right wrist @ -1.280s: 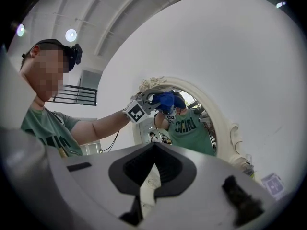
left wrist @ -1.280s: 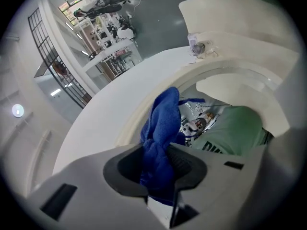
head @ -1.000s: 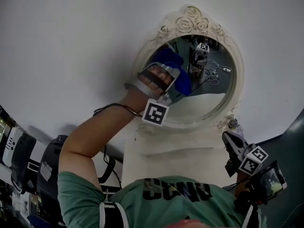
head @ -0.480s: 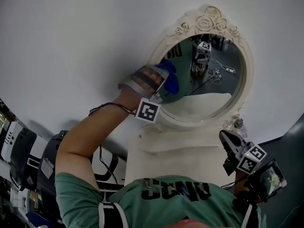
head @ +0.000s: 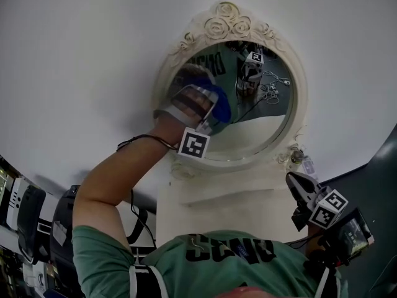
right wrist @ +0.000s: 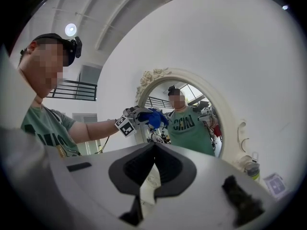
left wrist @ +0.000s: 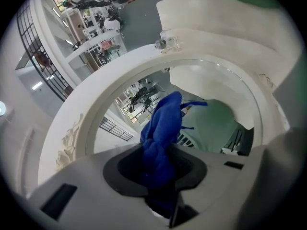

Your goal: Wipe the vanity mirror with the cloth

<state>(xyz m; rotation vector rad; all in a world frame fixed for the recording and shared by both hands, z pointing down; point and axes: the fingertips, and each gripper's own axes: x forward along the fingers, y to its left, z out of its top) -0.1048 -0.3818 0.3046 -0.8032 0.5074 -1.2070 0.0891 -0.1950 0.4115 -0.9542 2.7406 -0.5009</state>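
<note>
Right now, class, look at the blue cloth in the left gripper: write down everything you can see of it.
The cloth is deep blue and looks like soft fabric, bunched into a crumpled wad with a few loose threads trailing at its far end. The left gripper is shut on its near end, and the rest sticks out beyond the fingers. It appears to meet the glass of the oval vanity mirror, over the left part of it.

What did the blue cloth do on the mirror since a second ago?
The left gripper slid the blue cloth over the mirror out to the frame's left side in the head view, then back toward the middle. Its fingers stayed shut on the cloth. The right gripper stayed low at the right, shut and empty.
</note>
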